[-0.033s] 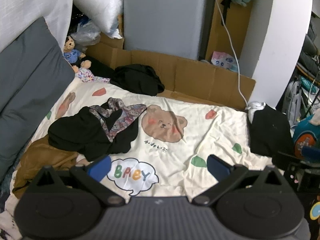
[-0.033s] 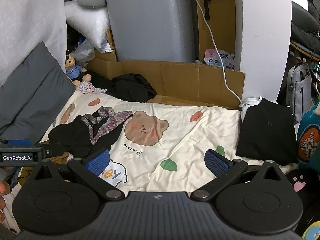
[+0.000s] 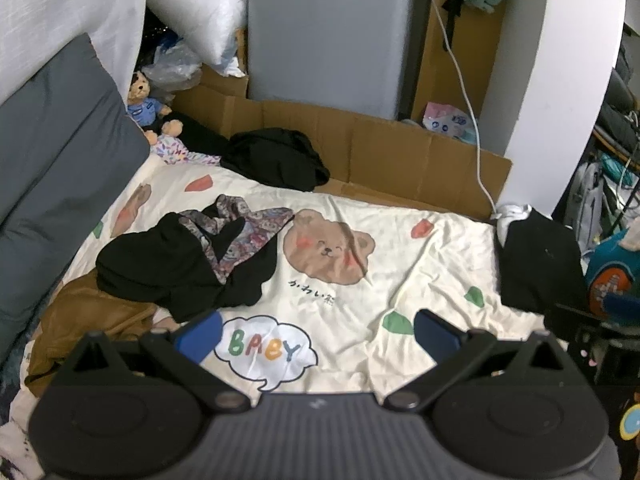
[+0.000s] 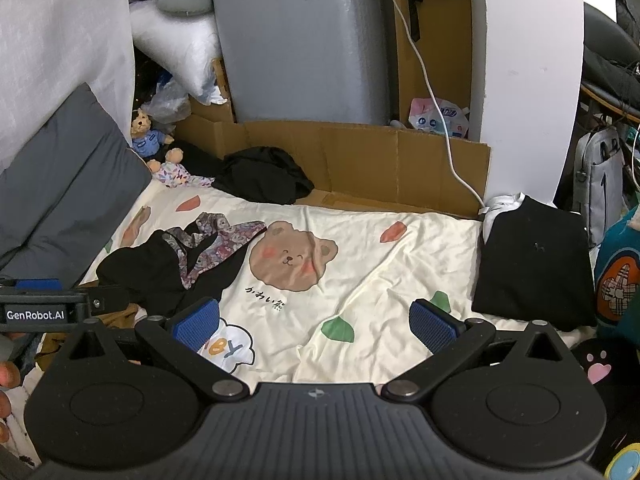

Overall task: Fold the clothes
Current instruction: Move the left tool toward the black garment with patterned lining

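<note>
No difference is seen between this moment and the earlier frames of either view: every garment lies where it lay, and neither gripper has shifted.

The left gripper (image 3: 316, 334) is held above the near edge of the bed, tilted downward, with its jaws spread wide and nothing between them. The right gripper (image 4: 314, 326) is likewise held over the bedsheet (image 4: 360, 264), its jaws fully apart and empty.

On the left part of the cream, bear-printed sheet a crumpled black garment (image 3: 172, 268) is piled, with a patterned floral garment (image 3: 244, 236) lying across its top. A brown garment (image 3: 84, 320) is bunched beneath and beside that pile, at the bed's left edge. Another black heap (image 3: 276, 160) rests at the far edge of the sheet, against the cardboard (image 3: 400, 156). At the right edge a folded black garment (image 4: 532, 268) lies flat, with a bit of white cloth (image 4: 502, 204) showing at its far corner. A small teddy bear (image 3: 144, 100) sits in the far left corner beside the grey cushion (image 3: 52, 152).
</note>
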Motion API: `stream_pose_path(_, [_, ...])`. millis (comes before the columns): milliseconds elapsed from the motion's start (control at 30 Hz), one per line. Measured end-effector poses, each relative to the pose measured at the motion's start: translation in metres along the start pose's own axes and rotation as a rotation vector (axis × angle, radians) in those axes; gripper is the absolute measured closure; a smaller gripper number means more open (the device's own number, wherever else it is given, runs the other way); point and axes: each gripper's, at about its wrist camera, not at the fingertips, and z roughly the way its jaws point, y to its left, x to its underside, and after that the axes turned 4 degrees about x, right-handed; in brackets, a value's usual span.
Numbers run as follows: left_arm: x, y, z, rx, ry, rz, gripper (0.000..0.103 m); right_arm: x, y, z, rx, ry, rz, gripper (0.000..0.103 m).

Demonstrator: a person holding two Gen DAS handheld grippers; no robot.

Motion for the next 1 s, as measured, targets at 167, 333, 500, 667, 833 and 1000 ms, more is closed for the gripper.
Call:
stream_pose_path(167, [0.001,0.001,0.001,-0.01,-0.003,0.004,0.0,0.001,-0.002,-0.001,0.012,-0.004,0.007,0.0])
stream_pose_path(333, [0.004,0.002,0.006,-0.027,-0.003,0.006,0.0,0.002,-0.004,-0.002,0.024,-0.009,0.015,0.0])
stream_pose_path(500, [0.006,0.005,0.002,-0.036,-0.003,0.028,0.0,0.003,-0.005,-0.003,0.037,-0.013,0.022,0.0])
stream_pose_path(667, [0.009,0.01,-0.001,0.047,0.008,-0.009,0.0,0.001,-0.003,-0.007,0.028,-0.013,0.033,0.0])
stream_pose_path(833, [0.01,0.007,-0.005,0.049,-0.013,0.015,0.0,0.001,-0.008,-0.009,0.021,-0.01,0.058,0.0])
stream_pose_path(1000, [0.01,0.013,0.002,0.048,-0.019,0.0,0.0,0.004,-0.015,-0.009,0.012,-0.014,0.077,0.0])
